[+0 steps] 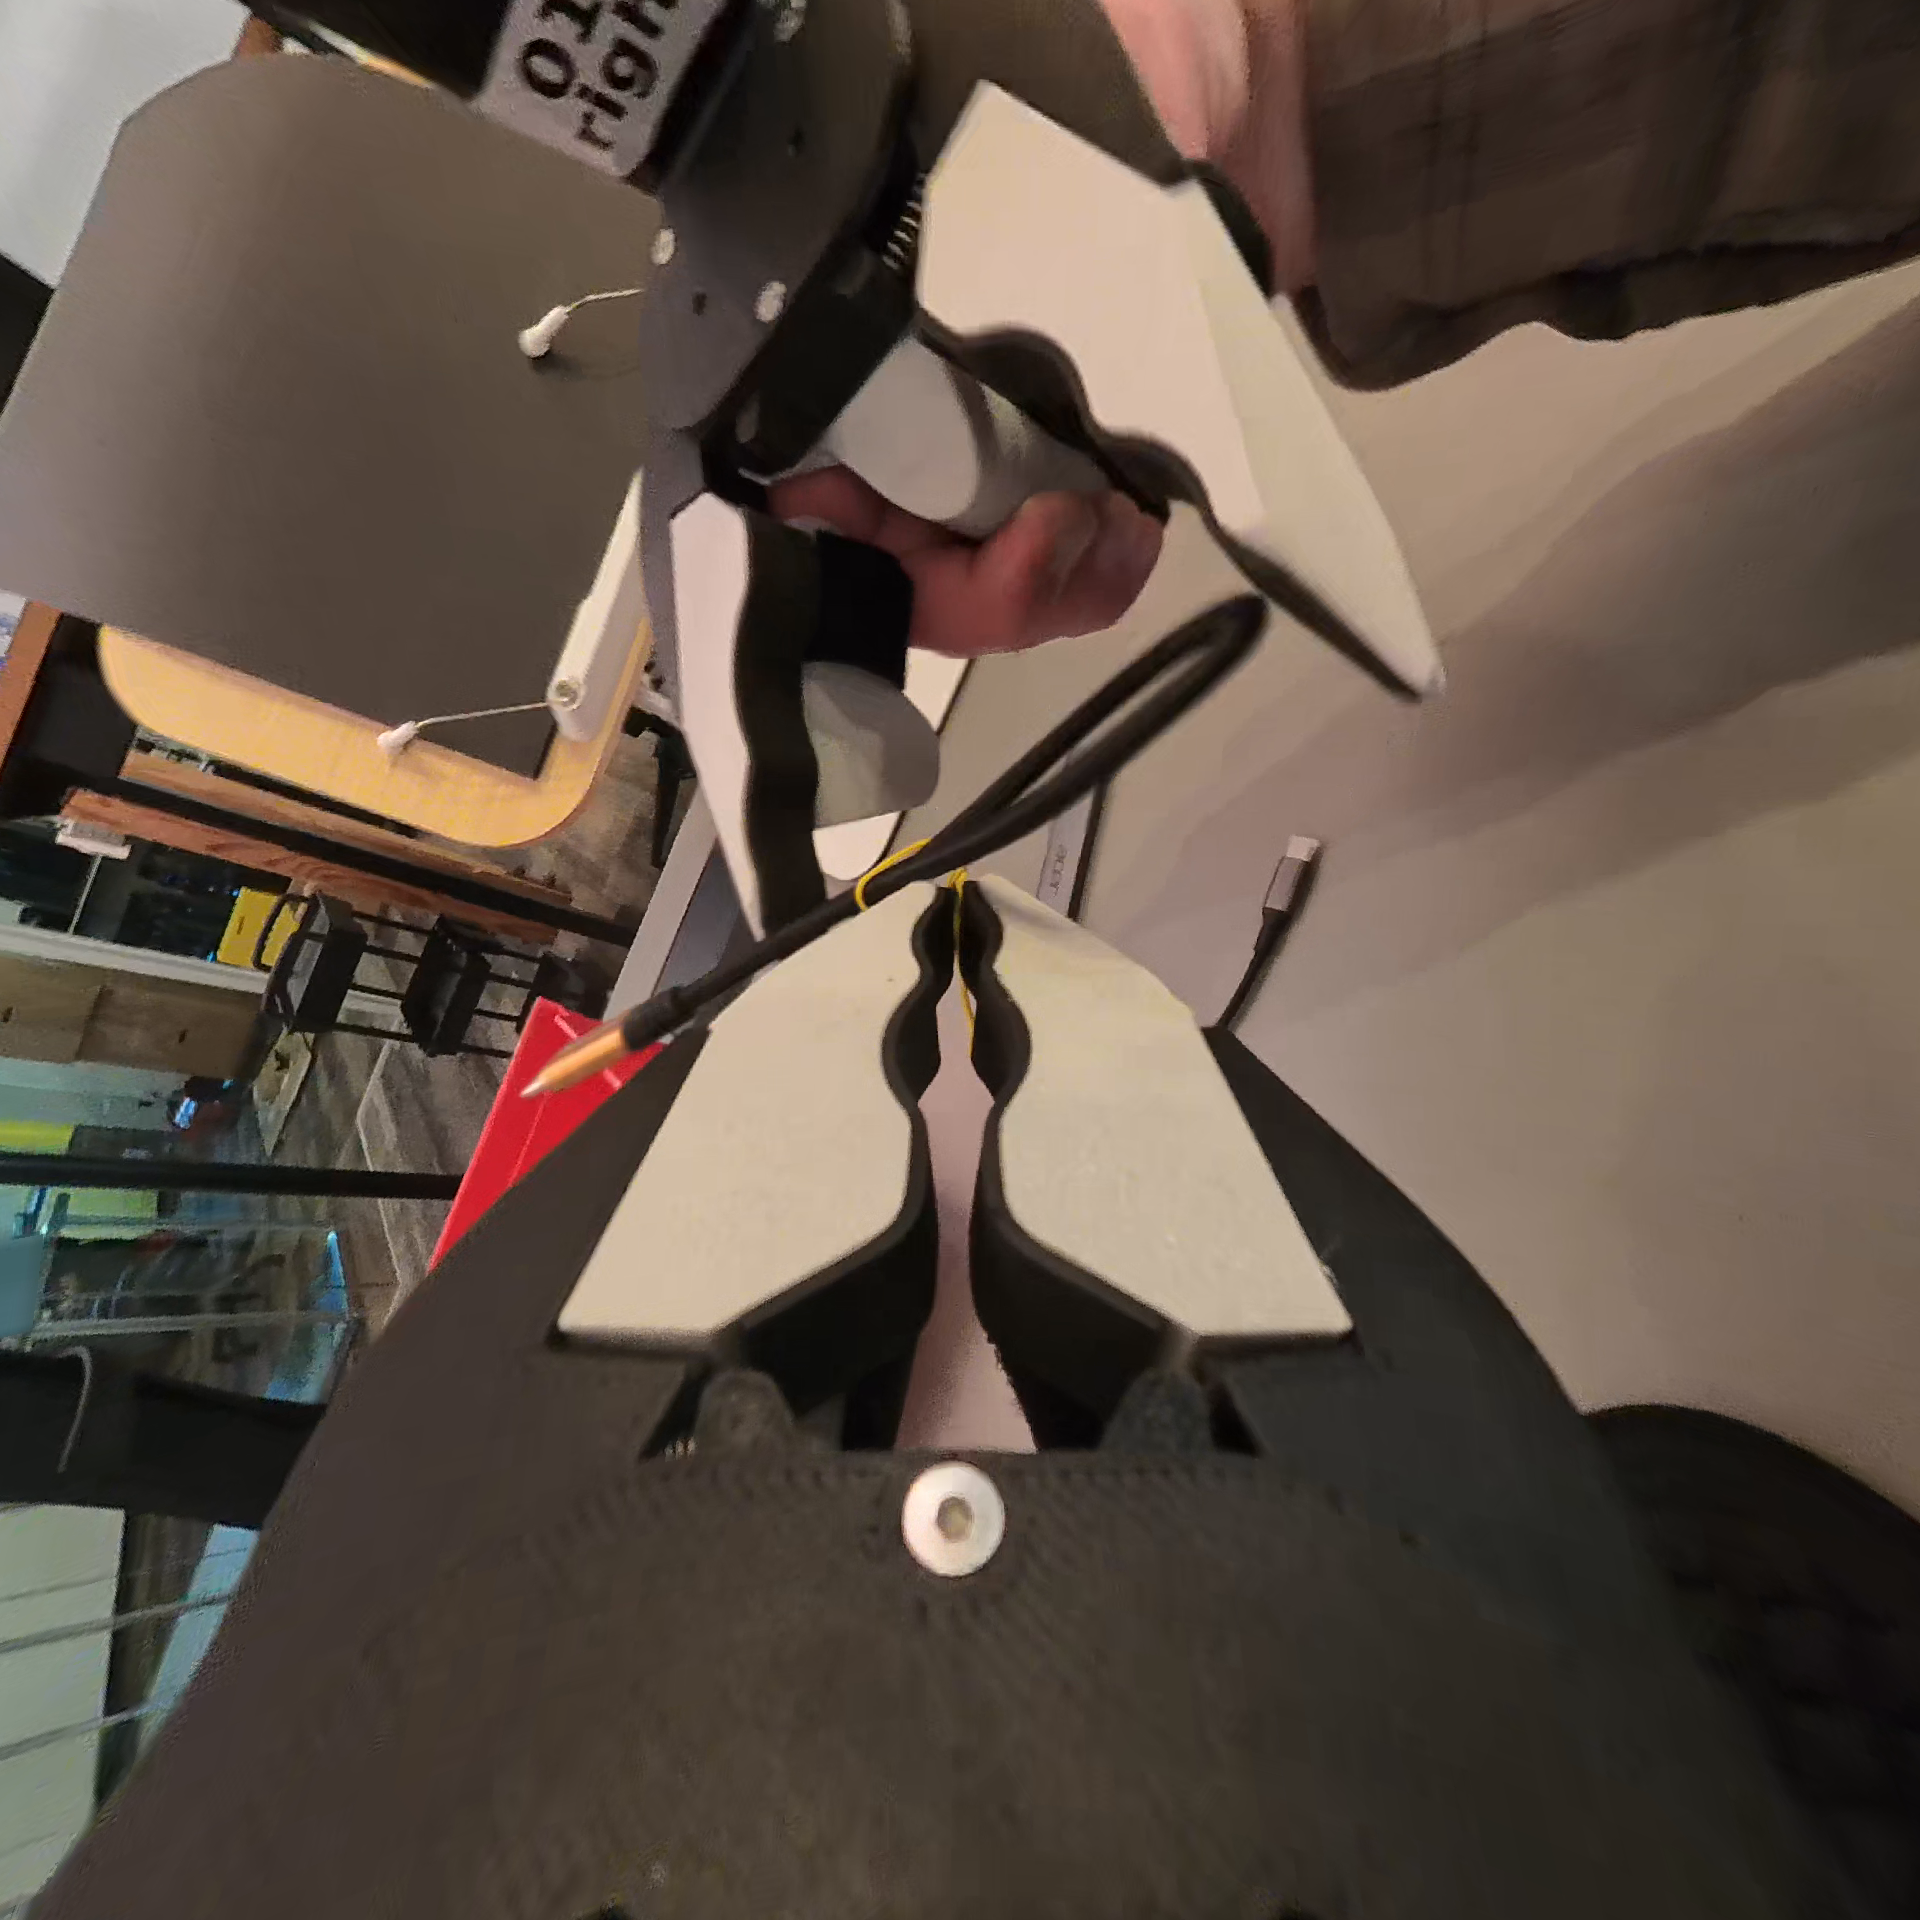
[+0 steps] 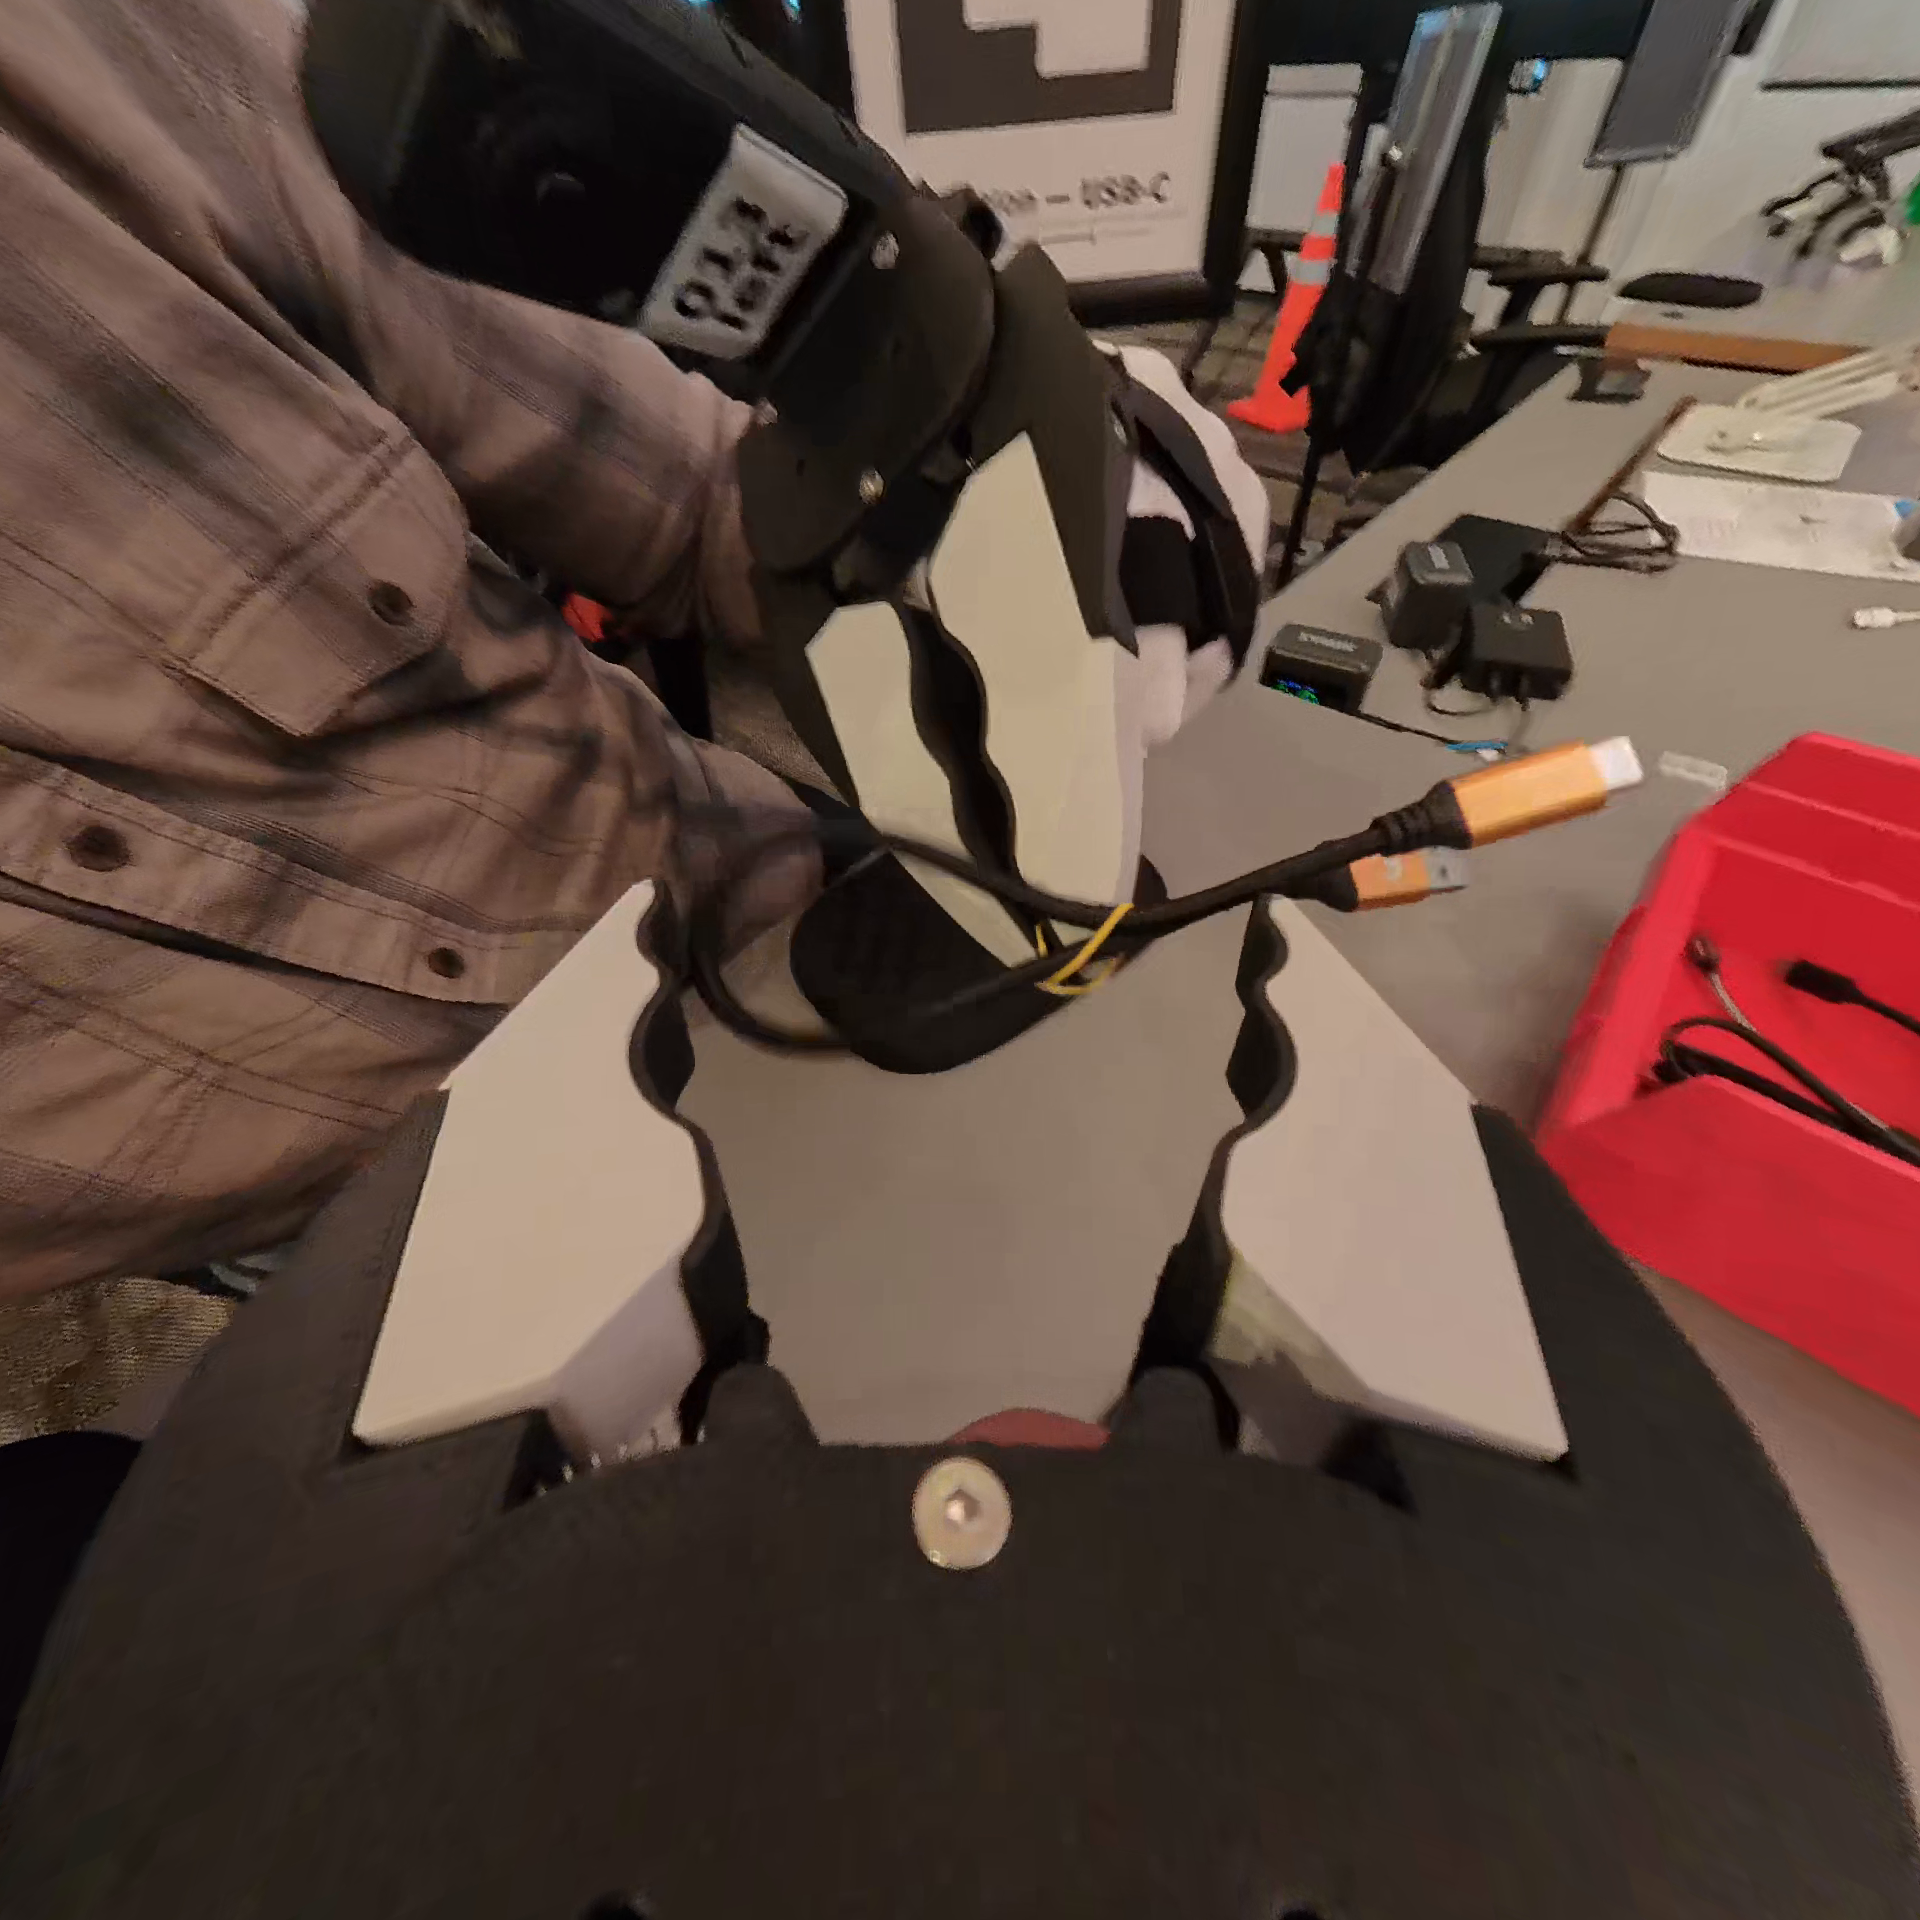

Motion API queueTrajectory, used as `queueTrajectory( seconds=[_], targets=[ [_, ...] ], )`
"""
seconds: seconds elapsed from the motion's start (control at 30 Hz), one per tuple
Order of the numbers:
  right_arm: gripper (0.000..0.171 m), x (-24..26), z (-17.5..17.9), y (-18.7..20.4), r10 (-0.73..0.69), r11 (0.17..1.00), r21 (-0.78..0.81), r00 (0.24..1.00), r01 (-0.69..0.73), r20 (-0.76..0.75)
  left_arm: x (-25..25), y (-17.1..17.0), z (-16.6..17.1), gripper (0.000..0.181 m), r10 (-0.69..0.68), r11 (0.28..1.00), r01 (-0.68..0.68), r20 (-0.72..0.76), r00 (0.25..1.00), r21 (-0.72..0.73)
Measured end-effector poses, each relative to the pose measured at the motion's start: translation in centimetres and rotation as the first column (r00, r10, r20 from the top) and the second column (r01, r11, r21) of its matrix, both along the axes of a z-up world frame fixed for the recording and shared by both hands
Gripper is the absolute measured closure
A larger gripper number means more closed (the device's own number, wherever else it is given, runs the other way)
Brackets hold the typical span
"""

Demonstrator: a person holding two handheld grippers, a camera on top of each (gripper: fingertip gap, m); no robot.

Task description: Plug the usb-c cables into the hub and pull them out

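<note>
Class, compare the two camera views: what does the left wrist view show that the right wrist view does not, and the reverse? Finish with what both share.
Only the left wrist view shows the grey-tipped plug lying on the table.

Only the right wrist view shows cables inside the red bin, the orange cone and the black chargers.

Both show the black cable bundle with its yellow tie, pinched by the left gripper, and the open right gripper.
</note>
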State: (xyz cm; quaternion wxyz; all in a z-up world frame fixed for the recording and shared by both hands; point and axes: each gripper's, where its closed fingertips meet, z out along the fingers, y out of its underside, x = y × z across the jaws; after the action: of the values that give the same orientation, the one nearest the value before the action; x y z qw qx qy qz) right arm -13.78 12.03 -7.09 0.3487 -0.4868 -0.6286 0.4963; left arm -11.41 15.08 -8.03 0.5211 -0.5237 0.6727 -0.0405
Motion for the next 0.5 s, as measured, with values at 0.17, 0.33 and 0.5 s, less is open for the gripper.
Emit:
queueTrajectory(
  seconds=[0.17,0.33,0.5],
  targets=[
    [0.051,0.3,1.1,-1.9,0.083,0.995,-0.048,0.996,-0.085,-0.044,-0.1,-0.5,-1.0,0.18,-0.03,0.999,0.034,-0.087,0.996,0.039],
    [0.05,0.4,1.3,-2.7,0.115,0.993,-0.02,0.992,-0.116,-0.044,-0.3,0.1,-1.9,0.18,0.005,0.996,0.009,-0.148,0.989,0.092],
    [0.056,0.7,1.9,-3.0,0.132,0.991,-0.011,0.988,-0.134,-0.085,-0.5,0.6,-1.7,0.18,0.031,0.996,-0.018,-0.138,0.99,0.093]
  ],
)
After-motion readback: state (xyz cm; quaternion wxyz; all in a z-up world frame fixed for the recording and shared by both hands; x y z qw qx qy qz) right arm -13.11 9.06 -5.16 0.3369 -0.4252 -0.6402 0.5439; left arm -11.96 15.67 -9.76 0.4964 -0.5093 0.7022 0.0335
